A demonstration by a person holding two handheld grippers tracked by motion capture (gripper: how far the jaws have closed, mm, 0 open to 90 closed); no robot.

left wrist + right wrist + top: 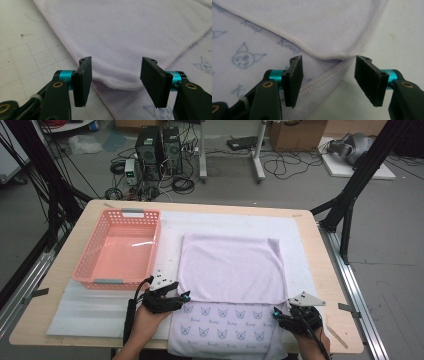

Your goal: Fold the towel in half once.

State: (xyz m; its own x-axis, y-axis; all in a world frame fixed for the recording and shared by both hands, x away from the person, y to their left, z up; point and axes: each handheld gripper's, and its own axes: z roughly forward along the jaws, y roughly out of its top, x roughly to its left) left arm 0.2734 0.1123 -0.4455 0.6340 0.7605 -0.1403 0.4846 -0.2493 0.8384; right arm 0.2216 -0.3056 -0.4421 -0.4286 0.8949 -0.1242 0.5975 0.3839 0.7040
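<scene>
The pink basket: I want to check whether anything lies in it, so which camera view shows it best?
The high view: the pink basket appears whole from above, beside the towel, with nothing visible inside. Both gripper views look at the towel's corners, not at the basket.

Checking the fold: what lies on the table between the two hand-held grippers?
In the high view, the lilac towel's cat-printed strip lies between the left hand-held gripper and the right hand-held gripper.

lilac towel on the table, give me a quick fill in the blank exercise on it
1. The folded lilac cloth towel lies to the ____ of the pink plastic basket in the high view.
2. The pink basket holds ____.
3. The towel's printed side shows small ____ faces.
4. The left gripper has its fingers ____.

Missing words: right; nothing; cat; open
</scene>
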